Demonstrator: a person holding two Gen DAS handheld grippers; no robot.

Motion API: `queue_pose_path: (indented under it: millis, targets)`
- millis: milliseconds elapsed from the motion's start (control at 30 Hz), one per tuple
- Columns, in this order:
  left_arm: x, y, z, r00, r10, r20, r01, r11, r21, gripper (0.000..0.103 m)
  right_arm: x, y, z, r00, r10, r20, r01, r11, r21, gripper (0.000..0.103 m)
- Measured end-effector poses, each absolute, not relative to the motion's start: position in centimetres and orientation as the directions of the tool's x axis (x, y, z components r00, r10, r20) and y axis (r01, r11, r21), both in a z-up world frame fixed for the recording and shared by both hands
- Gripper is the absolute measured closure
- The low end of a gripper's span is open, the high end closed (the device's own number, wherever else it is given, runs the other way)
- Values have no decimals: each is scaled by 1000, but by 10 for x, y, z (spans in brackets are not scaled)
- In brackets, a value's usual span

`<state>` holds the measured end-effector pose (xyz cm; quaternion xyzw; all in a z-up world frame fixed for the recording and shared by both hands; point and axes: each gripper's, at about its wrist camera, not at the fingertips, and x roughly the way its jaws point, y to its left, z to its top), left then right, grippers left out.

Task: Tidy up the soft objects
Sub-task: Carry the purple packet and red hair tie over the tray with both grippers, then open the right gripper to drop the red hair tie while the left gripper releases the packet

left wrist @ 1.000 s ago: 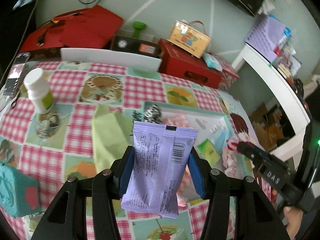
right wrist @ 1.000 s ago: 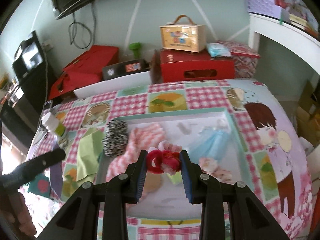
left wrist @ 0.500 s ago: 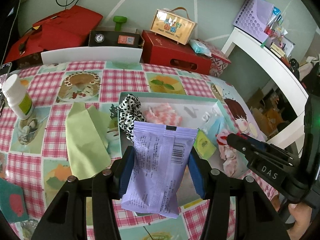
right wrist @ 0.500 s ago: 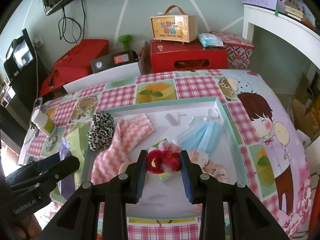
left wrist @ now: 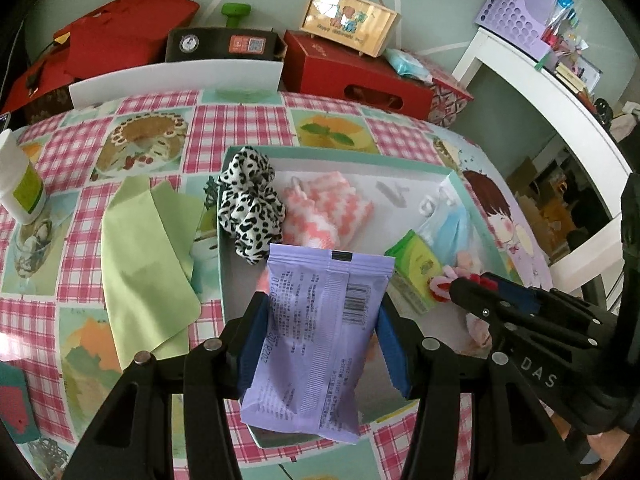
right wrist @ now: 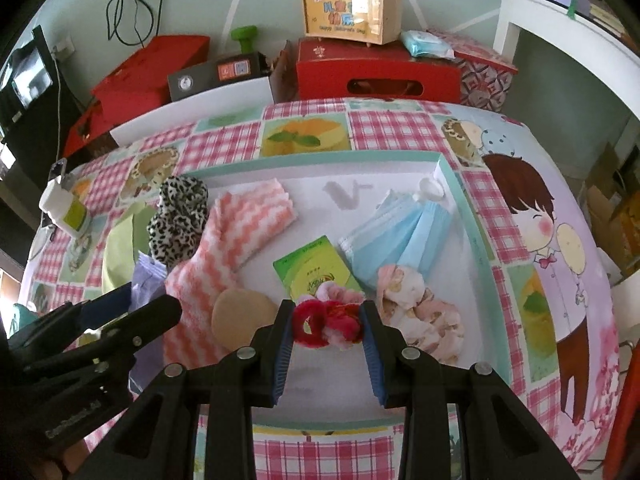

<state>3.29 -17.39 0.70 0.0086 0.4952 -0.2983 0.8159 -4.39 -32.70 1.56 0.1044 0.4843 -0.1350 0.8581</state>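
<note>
Lilac film, light and crinkly, is how I judge the purple sachet (left wrist: 320, 332): soft inside, slippery outside, best pinched across its middle, where my left gripper (left wrist: 320, 344) has it clamped between blue pads, hanging over the near edge of the white tray (right wrist: 452, 184). My right gripper (right wrist: 328, 326) is closed narrow on a fluffy red-and-pink hair tie (right wrist: 326, 322), squashy and weightless-looking, held above the tray floor near the green packet (right wrist: 312, 268) and blue masks (right wrist: 400, 236).
</note>
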Motion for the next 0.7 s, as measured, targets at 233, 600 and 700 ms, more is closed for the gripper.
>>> queue_pose_path:
  millis: [233, 600, 700]
  targets:
    - [35, -176, 0, 318, -454, -832, 489, 831, -267, 49, -42, -325, 3, 437, -114, -892, 331, 943, 42, 65]
    - [36, -180, -8, 282, -432, -857, 485, 835, -261, 47, -40, -320, -15, 357, -136, -924, 316, 949, -18, 49]
    - [36, -181, -9, 276, -428, -861, 485, 835, -260, 47, -41, -321, -15, 352, -139, -926, 316, 948, -22, 42]
